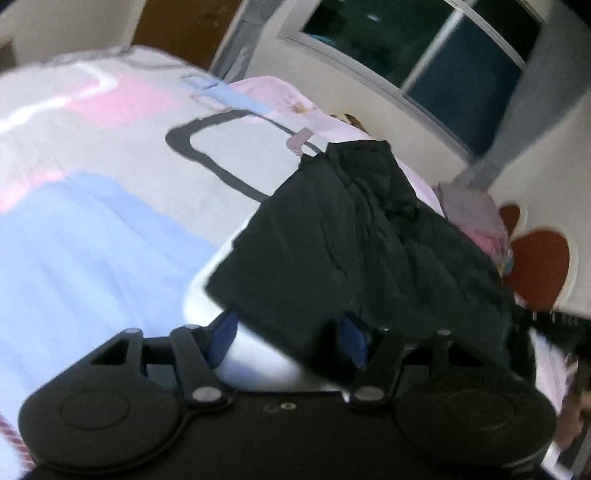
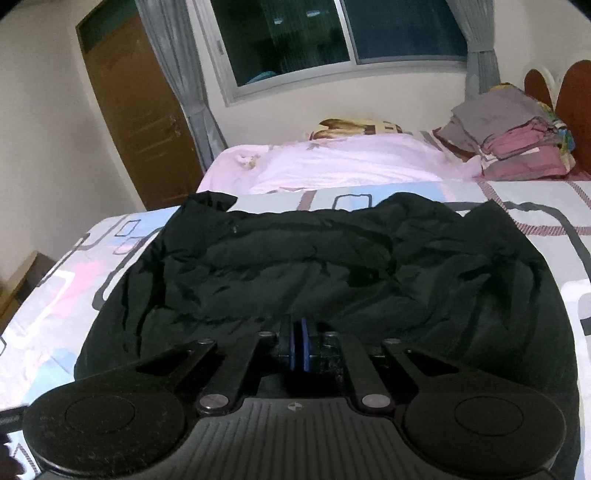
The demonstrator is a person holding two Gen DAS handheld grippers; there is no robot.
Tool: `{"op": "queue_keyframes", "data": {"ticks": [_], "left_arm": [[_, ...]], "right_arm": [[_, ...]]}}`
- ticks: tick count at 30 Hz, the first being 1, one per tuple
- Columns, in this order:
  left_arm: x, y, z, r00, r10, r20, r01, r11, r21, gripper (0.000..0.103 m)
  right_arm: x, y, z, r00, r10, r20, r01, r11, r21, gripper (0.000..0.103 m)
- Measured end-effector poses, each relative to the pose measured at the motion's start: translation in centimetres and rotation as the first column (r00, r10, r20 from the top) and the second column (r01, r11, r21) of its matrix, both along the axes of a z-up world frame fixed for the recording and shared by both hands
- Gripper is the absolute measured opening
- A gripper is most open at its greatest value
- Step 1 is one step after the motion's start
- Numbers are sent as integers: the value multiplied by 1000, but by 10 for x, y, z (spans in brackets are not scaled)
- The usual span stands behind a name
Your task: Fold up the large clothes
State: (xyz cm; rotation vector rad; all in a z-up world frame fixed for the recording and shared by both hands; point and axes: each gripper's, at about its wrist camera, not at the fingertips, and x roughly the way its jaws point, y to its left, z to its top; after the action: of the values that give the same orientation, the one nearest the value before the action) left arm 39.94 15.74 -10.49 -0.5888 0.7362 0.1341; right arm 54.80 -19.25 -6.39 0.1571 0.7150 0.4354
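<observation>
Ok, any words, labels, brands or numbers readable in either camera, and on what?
None can be read.
Black garment: no tag or print shows.
Bedsheet: only coloured shapes, no lettering.
Right gripper body: a small round mark, no text.
Pillow by the window: a picture, too blurred for any words.

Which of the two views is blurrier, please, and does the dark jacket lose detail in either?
Left wrist view: motion-smeared, tilted, the bedsheet soft; the jacket keeps some folds. Right wrist view: sharper; the jacket goes near-black around the right gripper; the window is dark.
</observation>
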Motion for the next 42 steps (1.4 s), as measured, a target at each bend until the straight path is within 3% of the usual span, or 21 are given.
{"op": "queue_keyframes", "data": {"ticks": [3, 8, 16, 20, 21, 22, 24, 28, 33, 35, 37, 42], "left_arm": [[3, -7, -13, 1000, 7, -5, -7, 994, -105, 61], [5, -9, -33, 999, 41, -5, -41, 988, -151, 63], [35, 10, -52, 990, 123, 69, -101, 960, -263, 73], [37, 8, -56, 982, 165, 89, -133, 950, -284, 64], [39, 5, -54, 984, 155, 93, -124, 954, -275, 49], [39, 2, -50, 985, 143, 98, -114, 960, -257, 40], [39, -6, -36, 987, 113, 117, -89, 978, -191, 32], [41, -15, -24, 992, 64, 106, -53, 993, -105, 31], [43, -15, -26, 995, 73, 73, -66, 994, -86, 45], [42, -15, -28, 994, 72, 87, -64, 994, -92, 42], [38, -19, -22, 993, 55, 106, -48, 996, -71, 32], [36, -26, -8, 988, 11, 154, -7, 1000, -28, 22]], "right_arm": [[-1, 0, -2, 1000, 8, -4, -8, 1000, 6, 6], [0, -5, -8, 1000, -1, -10, 1, 1000, 9, 6], [11, -8, -13, 1000, -19, -13, 19, 999, 39, 6], [19, 2, -23, 999, -24, -43, 24, 1000, 5, 6], [21, 3, -27, 998, -33, -54, 33, 999, 3, 6], [23, 4, -30, 997, -49, -65, 49, 999, -3, 6], [25, 7, -33, 994, -69, -83, 69, 998, -4, 6], [25, 11, -36, 991, -88, -98, 87, 996, -17, 6], [18, 4, -27, 989, -113, -97, 115, 993, 13, 6], [12, 1, -25, 986, -129, -107, 133, 991, 28, 6], [4, 1, -24, 984, -145, -104, 151, 987, 56, 6], [12, 9, -40, 980, -145, -134, 149, 989, 17, 5]]}}
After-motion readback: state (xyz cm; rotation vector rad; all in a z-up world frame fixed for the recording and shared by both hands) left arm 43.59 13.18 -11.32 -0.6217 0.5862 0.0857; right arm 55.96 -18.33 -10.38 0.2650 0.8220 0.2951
